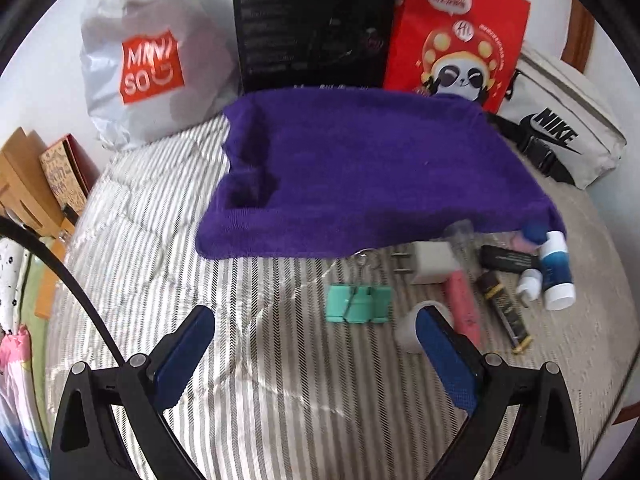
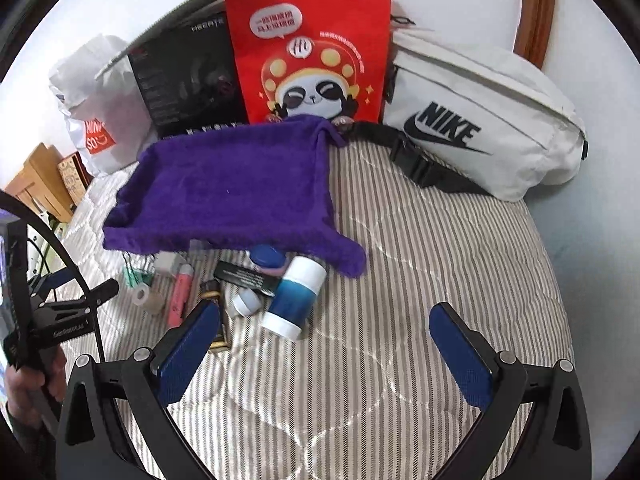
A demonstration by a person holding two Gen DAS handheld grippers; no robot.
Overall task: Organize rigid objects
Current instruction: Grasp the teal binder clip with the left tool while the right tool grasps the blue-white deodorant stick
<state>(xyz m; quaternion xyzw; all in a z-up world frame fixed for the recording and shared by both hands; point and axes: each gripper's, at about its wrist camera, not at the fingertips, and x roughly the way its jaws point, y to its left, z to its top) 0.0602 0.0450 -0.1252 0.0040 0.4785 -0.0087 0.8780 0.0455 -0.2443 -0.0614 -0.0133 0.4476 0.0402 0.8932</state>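
A purple towel-covered tray [image 1: 360,168] lies on the striped bed; it also shows in the right wrist view [image 2: 236,188]. In front of it lie small rigid objects: a teal binder clip [image 1: 358,304], a white charger plug [image 1: 430,262], a tape roll [image 1: 412,330], a pink tube [image 1: 464,304], a black-gold tube [image 1: 504,312], a black box [image 1: 508,258] and a blue-white bottle [image 1: 556,272], also seen in the right wrist view [image 2: 294,298]. My left gripper [image 1: 316,328] is open and empty above the bed, near the clip. My right gripper [image 2: 326,322] is open and empty, just right of the bottle.
A Miniso bag [image 1: 148,64], a black box [image 1: 316,24], a red panda bag [image 2: 308,48] and a white Nike pouch [image 2: 480,128] stand along the wall behind the tray. Cardboard boxes [image 1: 36,180] sit off the bed's left edge.
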